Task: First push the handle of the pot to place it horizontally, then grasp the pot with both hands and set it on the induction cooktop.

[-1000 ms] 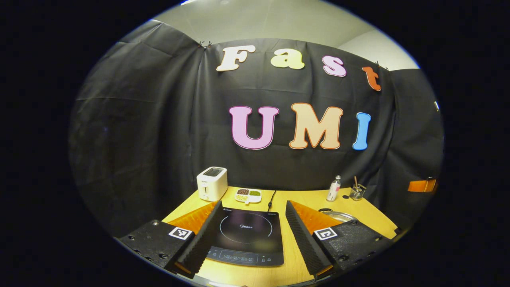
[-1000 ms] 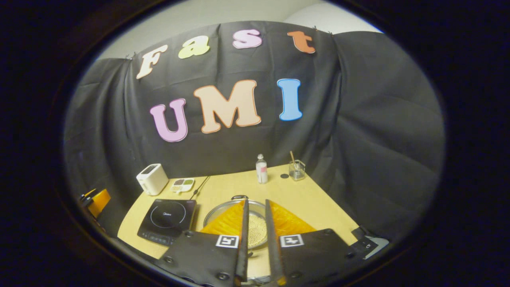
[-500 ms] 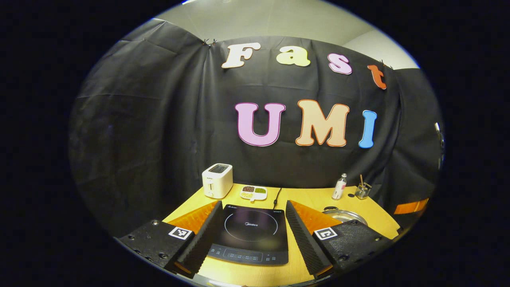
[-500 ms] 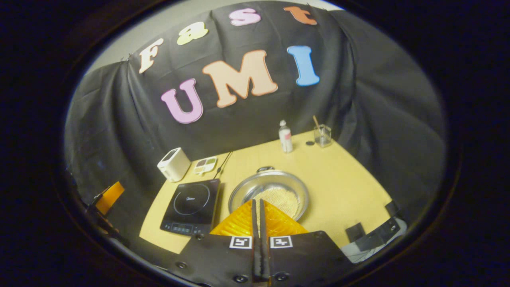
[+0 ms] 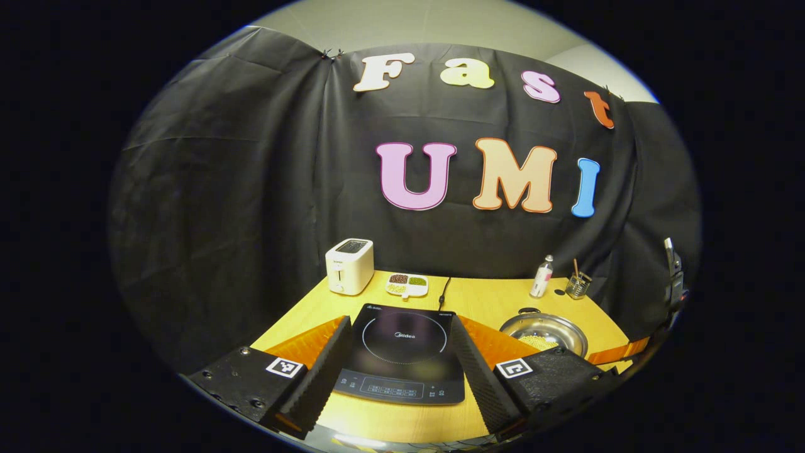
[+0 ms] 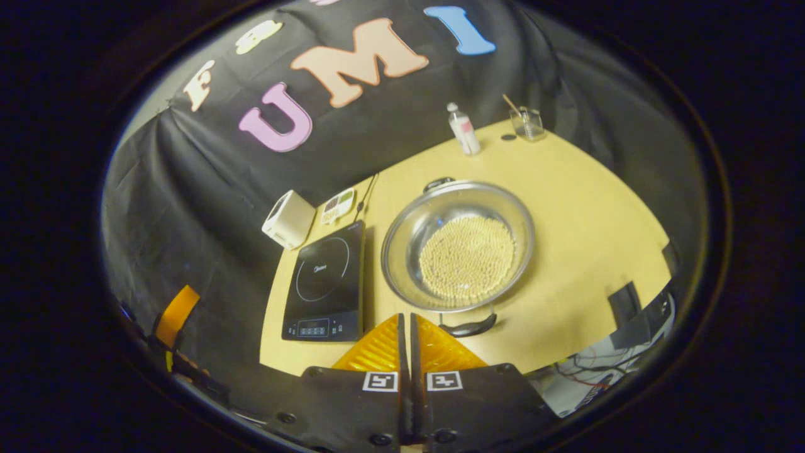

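Observation:
A shiny steel pot (image 6: 458, 244) with pale beans inside sits on the yellow table. One black handle (image 6: 468, 327) points toward me and the other (image 6: 438, 183) points to the far side. The black induction cooktop (image 6: 326, 280) lies just left of the pot. My right gripper (image 6: 405, 318) hangs above the table's near edge, shut with nothing between its fingers, its tips a little left of the near handle. In the left gripper view my left gripper (image 5: 400, 321) stands open over the cooktop (image 5: 402, 358), with the pot (image 5: 544, 332) to its right.
A white toaster (image 5: 349, 266) and a small divided dish of beans (image 5: 407, 284) stand at the back left. A small bottle (image 5: 541, 276) and a glass with a stick (image 5: 577, 285) stand at the back right. A black cord (image 5: 443, 291) runs from the cooktop to the wall.
My right gripper has shut fully, risen and tilted down, so the whole pot now lies below it. My left gripper stays open and has drifted slightly left.

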{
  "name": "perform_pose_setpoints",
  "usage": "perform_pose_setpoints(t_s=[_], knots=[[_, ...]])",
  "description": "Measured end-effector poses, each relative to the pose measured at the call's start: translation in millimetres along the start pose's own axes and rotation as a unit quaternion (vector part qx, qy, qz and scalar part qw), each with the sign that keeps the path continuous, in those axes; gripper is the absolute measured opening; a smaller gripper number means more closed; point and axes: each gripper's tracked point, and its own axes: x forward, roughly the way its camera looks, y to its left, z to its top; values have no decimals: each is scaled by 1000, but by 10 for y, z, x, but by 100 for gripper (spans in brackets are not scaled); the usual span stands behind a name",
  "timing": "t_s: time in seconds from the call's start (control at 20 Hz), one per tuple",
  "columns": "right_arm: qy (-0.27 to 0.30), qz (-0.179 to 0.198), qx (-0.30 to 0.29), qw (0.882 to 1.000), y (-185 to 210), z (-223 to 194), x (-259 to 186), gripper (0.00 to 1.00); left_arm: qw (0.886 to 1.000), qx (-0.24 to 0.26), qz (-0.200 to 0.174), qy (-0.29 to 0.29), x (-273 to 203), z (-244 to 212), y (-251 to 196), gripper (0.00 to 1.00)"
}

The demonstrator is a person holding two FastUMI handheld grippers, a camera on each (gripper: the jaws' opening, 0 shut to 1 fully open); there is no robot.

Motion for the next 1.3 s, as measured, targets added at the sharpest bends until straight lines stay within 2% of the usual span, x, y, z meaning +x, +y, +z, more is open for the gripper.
perform_pose_setpoints(t_s=[0.1, 0.15, 0.3, 0.4, 0.55, 0.75, 0.8, 0.85, 0.95, 1.05, 1.1, 1.3], knots=[[38, 18, 41, 998, 3, -139, 117, 0, 1000, 5, 4, 3, 7, -21, 22, 96], [56, 21, 58, 997, 15, -214, 197, 2, 1000, 7, 5, 5, 6, -36, 28, 96], [103, -2, 76, 992, -120, -461, 451, 0, 1000, 11, 5, 14, 31, -99, 47, 96], [121, -17, 75, 990, -198, -563, 595, 2, 1000, 11, 7, 20, 48, -117, 68, 92], [142, -29, 80, 986, -242, -694, 744, 2, 999, 15, 12, 27, 47, -153, 117, 92], [149, -58, 80, 984, -369, -745, 882, 2, 999, 16, 27, 35, 33, -198, 212, 92], [149, -64, 85, 983, -394, -738, 896, 2, 999, 15, 31, 37, 23, -202, 233, 96], [149, -68, 91, 982, -404, -733, 909, 2, 999, 13, 33, 38, 14, -207, 246, 92], [145, -82, 99, 981, -499, -718, 918, 3, 998, 12, 38, 40, 9, -213, 288, 92], [152, -89, 117, 977, -558, -732, 899, 2, 998, 13, 42, 40, -1, -226, 306, 96], [153, -89, 129, 976, -581, -713, 886, 0, 998, 14, 43, 40, -4, -225, 313, 96], [146, -106, 151, 972, -709, -663, 859, 2, 998, 12, 41, 42, 17, -240, 312, 96]])
